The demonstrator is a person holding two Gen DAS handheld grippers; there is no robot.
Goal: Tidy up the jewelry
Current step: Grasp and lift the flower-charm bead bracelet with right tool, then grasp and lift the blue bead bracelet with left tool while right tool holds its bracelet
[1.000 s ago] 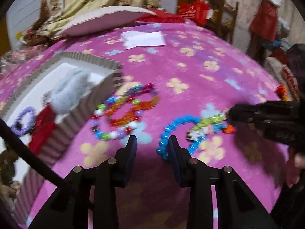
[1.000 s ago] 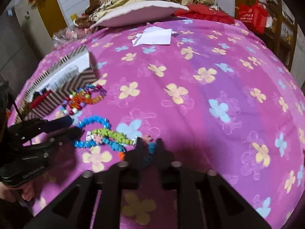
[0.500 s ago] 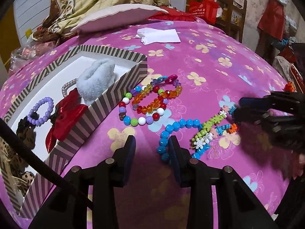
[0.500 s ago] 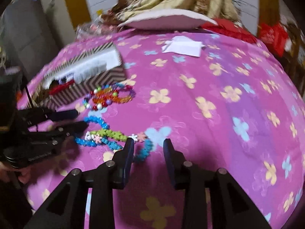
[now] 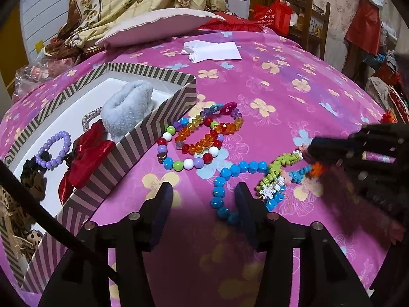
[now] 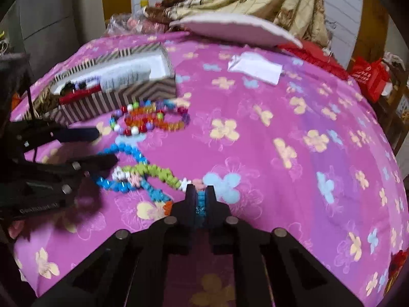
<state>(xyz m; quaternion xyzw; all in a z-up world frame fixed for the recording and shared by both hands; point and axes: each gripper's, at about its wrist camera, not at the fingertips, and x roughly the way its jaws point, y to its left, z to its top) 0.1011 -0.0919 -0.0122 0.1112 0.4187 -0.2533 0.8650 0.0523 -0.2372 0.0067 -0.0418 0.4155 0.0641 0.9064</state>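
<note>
Bedspread: one, magenta with pale flowers, carrying everything below.
Pillow: one, white, at the far edge of the bedspread.
Striped box: one, open, near the left edge; its long axis runs from the near left toward the far middle.
Box contents: one grey fluffy piece, one red bow, one lilac bead bracelet, and a dark piece beside it that is too dim to tell.
White paper: one folded sheet, far middle of the bedspread, well apart from the beads.
Grippers: two, both black.
Left gripper: jaws have just been opening and stand wide; the blue bead string runs between them, touching the right finger, and is not pinched.
Right gripper: jaws have just been closing and are clamped on a light-blue strand.
Multicolour bead heap: about three loops tangled just beside the box's right wall.
Blue bead string: one, curving from the left gripper toward the right.
Green strand: one, long axis slanting up toward the right gripper.
Snowflake charm: one, white, at the green strand's near end.
</note>
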